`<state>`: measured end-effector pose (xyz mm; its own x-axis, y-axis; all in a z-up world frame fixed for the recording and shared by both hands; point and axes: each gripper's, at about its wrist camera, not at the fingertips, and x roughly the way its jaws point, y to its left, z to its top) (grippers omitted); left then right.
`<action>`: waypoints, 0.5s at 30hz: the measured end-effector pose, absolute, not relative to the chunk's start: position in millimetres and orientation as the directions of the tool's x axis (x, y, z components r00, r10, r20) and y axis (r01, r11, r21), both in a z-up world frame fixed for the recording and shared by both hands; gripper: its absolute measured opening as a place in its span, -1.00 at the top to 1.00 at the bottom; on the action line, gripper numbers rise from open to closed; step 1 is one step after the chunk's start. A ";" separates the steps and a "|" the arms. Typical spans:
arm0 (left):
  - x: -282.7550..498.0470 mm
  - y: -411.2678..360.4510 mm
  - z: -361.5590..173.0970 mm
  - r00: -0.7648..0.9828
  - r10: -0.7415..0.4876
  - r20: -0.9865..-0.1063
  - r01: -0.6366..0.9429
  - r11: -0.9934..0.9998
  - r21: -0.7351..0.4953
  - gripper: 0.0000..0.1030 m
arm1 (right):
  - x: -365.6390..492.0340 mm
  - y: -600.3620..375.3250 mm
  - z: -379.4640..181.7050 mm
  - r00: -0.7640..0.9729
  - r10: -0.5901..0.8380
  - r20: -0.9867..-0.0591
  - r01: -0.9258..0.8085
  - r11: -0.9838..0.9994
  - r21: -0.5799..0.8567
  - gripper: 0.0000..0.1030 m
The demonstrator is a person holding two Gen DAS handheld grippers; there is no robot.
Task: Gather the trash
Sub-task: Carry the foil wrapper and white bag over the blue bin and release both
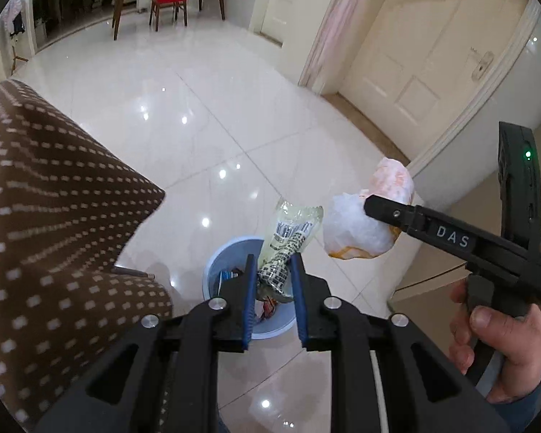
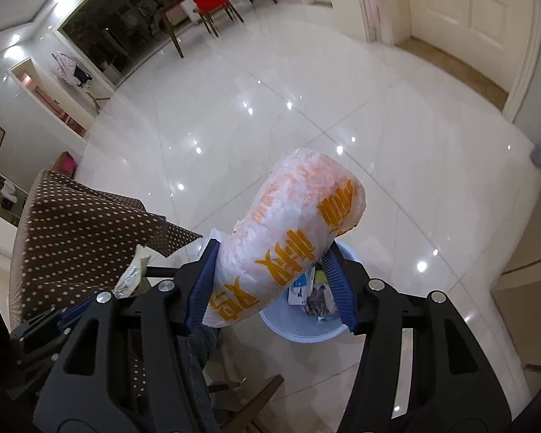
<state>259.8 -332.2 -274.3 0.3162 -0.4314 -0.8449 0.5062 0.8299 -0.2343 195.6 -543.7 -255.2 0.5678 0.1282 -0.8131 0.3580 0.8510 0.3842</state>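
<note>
Item: left tongs [image 1: 272, 270], clenched on a clear printed wrapper [image 1: 288, 241], centre-bottom of frame, above the pale blue waste bin [image 1: 216, 263].
Item: right tongs [image 2: 270, 274], clenched on a crumpled white bag with orange lettering [image 2: 288, 238], lower centre, over the bin's near edge.
Risk: light, bulky bag may drift or catch the rim and land on the tiled floor [image 1: 198, 126]; wrapper may cling to a pad.
</note>
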 end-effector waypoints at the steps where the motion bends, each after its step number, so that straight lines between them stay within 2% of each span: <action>1: 263.9 -336.4 -279.3 0.309 -0.422 -0.852 0.505 0.832 -0.229 0.62 | 199.0 -543.7 -260.4 0.560 0.137 -0.817 0.361 0.847 0.390 -0.13; 2: 268.9 -338.5 -283.7 0.299 -0.417 -0.858 0.510 0.830 -0.226 0.60 | 202.3 -543.0 -266.0 0.555 0.153 -0.818 0.359 0.843 0.401 -0.16; 4: 276.1 -352.8 -291.7 0.275 -0.396 -0.876 0.516 0.830 -0.213 0.19 | 202.7 -544.2 -280.1 0.536 0.194 -0.822 0.350 0.834 0.425 -0.32; 5: 278.4 -355.2 -294.7 0.271 -0.378 -0.885 0.508 0.837 -0.201 -0.41 | 203.9 -547.4 -289.2 0.523 0.203 -0.828 0.360 0.828 0.430 -0.54; 6: 281.0 -357.7 -295.4 0.283 -0.367 -0.886 0.499 0.845 -0.191 -0.69 | 206.4 -550.2 -292.9 0.520 0.206 -0.829 0.369 0.821 0.436 -0.71; 10: 281.1 -353.1 -289.0 0.324 -0.334 -0.885 0.485 0.862 -0.148 -0.75 | 201.6 -559.2 -303.5 0.523 0.217 -0.824 0.406 0.787 0.464 -0.87; 15: 276.2 -347.5 -274.2 0.370 -0.317 -0.873 0.471 0.874 -0.118 -0.75 | 187.5 -571.0 -298.2 0.541 0.174 -0.822 0.433 0.781 0.451 -0.88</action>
